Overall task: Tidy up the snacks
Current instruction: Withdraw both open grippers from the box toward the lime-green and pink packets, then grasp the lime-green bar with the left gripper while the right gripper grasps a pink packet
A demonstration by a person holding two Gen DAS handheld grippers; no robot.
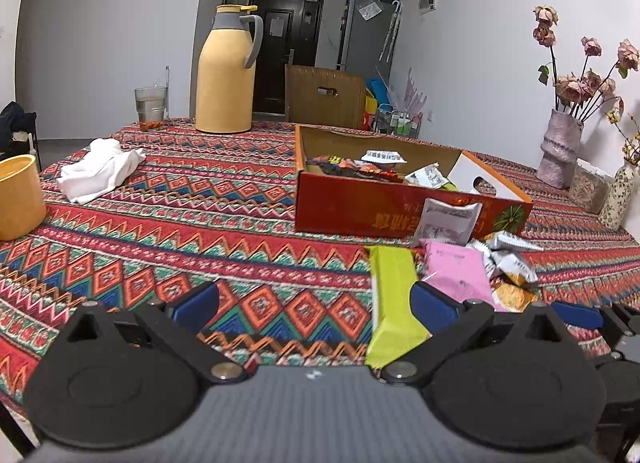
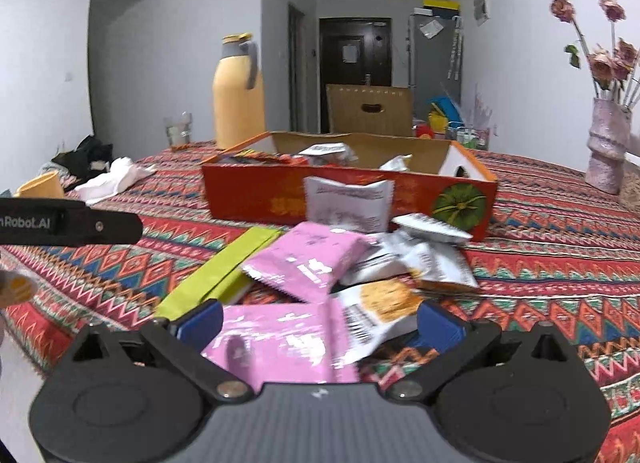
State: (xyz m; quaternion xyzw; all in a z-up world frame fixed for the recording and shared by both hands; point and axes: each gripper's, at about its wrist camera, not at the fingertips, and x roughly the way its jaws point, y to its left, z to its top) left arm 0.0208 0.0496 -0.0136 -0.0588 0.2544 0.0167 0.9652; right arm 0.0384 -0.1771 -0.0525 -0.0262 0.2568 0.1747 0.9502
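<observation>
Both grippers, left gripper (image 1: 314, 305) and right gripper (image 2: 320, 325), hold fingers spread, empty, facing loose snack packets (image 2: 320, 263) piled before the red box (image 2: 256, 195) for loading.

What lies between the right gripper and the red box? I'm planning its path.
In the right wrist view, a snack pile: pink packets, white packets, green packet.

Little can be read. In the right wrist view, a black arm (image 2: 68, 222) at the left edge, well left of the red cardboard box (image 2: 256, 199), bears white lettering that reads "nRobot.AI", its start cut off by the frame. The box's front wall carries gold characters, seen upside down in the left wrist view (image 1: 404, 219) and too blurred to make out. The white packets (image 2: 347, 205) leaning against the box show fine print and barcodes, all illegible.
</observation>
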